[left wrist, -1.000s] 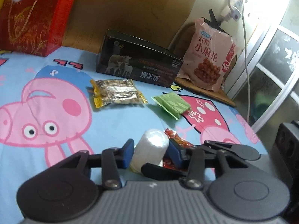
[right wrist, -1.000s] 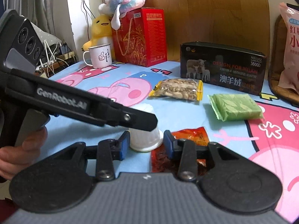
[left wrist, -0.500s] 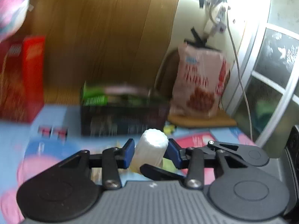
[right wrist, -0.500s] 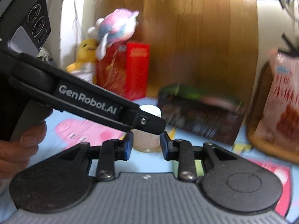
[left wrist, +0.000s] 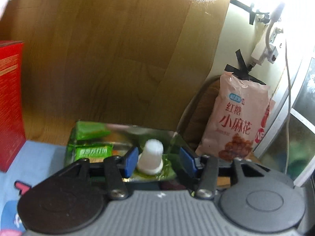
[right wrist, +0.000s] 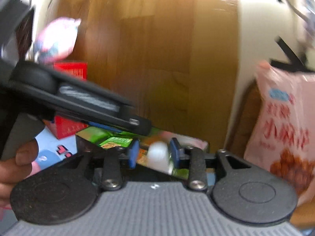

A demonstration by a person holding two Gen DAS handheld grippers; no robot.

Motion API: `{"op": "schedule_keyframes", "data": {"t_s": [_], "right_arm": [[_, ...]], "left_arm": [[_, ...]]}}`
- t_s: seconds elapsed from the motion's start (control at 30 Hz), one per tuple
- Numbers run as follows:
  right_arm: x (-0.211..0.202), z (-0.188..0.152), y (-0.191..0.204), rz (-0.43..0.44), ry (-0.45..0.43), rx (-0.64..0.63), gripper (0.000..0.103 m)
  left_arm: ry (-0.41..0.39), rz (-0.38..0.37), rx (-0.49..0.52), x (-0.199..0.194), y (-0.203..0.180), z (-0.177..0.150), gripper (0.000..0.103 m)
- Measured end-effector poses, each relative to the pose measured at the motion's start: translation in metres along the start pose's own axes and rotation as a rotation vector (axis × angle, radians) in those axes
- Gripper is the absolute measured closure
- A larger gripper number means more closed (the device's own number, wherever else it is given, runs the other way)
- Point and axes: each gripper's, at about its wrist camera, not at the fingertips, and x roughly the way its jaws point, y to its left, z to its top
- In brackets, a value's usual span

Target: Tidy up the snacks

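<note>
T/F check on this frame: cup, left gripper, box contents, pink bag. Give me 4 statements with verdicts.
1. The white cup sits wide rim down inside the box. True.
2. The left gripper is clamped on the white cup. False: its jaws are spread, with a clear gap on the cup's right side.
3. A green packet lies in the box, left of the white cup. True.
4. The pink snack bag lies flat inside the box. False: it stands upright outside the box, to its right.

red gift box [left wrist: 9,106] left | wood panel [left wrist: 110,55] behind | plush toy [right wrist: 57,39] (blurred)
</note>
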Motion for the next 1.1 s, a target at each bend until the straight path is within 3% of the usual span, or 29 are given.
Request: {"op": "schedule_keyframes", "data": {"t_s": [0.17,0.27,0.47,0.63,0.77,0.97,1.1], "right_arm": [[-0.039,-0.035,-0.024,-0.039,0.004,0.151,0.039],[-0.060,-0.054,-0.036,-0.027,-0.003,0.261,0.020],[-0.075,-0.061,-0.037,0.056,0.042,0.319,0.020],[-0.064,-0.066,-0.032,0.135,0.142,0.276,0.035],[-0.057,-0.072,-0.038,0.168,0.198,0.294,0.037],[-0.046,-0.075,-0.043,0.226,0.292,0.346,0.058],[-0.048,-0.076,-0.043,0.266,0.303,0.361,0.071]], "left_arm": [[0.008,-0.043,-0.113,-0.031,0.014,-0.035,0.052],[0.062,-0.073,-0.183,-0.044,0.019,-0.061,0.050],[0.173,-0.141,-0.257,-0.049,0.013,-0.092,0.050],[0.212,-0.142,-0.258,-0.038,0.004,-0.101,0.049],[0.240,-0.140,-0.256,-0.026,0.001,-0.106,0.048],[0.244,-0.141,-0.248,-0.020,-0.002,-0.108,0.048],[0.245,-0.135,-0.239,-0.019,-0.003,-0.109,0.062]]}}
